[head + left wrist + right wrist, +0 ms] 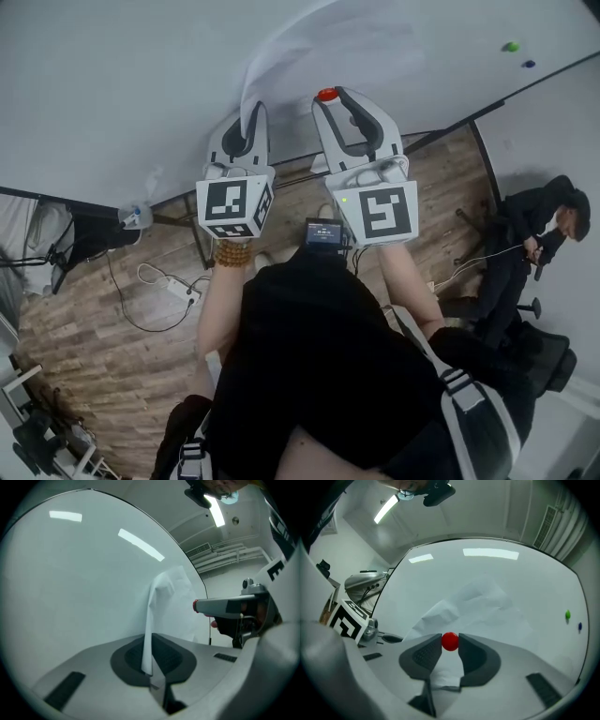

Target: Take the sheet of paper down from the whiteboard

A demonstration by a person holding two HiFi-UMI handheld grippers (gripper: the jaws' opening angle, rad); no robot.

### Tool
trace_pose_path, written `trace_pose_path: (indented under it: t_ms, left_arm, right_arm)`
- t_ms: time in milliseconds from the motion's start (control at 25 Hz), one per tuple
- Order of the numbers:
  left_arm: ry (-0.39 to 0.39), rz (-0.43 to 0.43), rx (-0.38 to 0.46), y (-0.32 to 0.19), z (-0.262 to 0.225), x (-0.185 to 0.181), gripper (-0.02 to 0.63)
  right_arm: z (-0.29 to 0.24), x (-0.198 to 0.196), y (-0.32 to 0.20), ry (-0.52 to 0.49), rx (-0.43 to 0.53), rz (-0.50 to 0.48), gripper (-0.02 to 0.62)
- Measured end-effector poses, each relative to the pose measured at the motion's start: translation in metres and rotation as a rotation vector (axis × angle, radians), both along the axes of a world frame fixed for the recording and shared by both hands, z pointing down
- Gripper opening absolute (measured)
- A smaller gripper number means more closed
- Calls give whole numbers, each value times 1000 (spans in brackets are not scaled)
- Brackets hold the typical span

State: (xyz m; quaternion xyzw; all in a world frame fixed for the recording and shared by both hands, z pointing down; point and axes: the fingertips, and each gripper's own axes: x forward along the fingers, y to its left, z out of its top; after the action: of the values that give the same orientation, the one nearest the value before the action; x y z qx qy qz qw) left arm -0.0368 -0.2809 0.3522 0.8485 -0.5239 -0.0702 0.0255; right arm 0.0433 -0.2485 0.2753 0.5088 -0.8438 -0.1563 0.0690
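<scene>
Black clothing (319, 375) fills the head view's foreground; beyond it, the left tool (251, 111) and right tool (333, 96) point at the whiteboard (112, 84), where the sheet of paper (281, 47) bulges outward. Left gripper view: jaws clamped together on the sheet's edge. Right gripper view: jaws grip a red magnet (450, 641) in front of the sheet.

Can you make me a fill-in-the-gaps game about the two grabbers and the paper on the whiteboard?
1. The left gripper is ____ on the crumpled white paper sheet.
2. The right gripper holds a small round magnet whose colour is ____.
3. On the glossy white whiteboard, near the small blue magnet, sits a second small magnet coloured ____.

Missing words: shut; red; green.
</scene>
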Motion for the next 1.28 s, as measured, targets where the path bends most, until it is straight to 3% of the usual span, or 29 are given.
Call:
trace_pose_path:
  t_ms: [400, 680, 880, 1280]
  left_arm:
    - [-20, -3, -11, -1, 0, -7, 12]
    - [11, -10, -20, -1, 0, -5, 12]
    - [-47, -24, 29, 4, -3, -7, 12]
    - [-32, -22, 37, 22, -9, 1, 12]
  right_arm:
    - [-1, 2, 21, -68, -16, 17, 106]
    - [3, 13, 24, -68, -17, 34, 106]
    - [7, 8, 21, -64, -15, 29, 107]
    - [3, 15, 27, -71, -11, 21, 107]
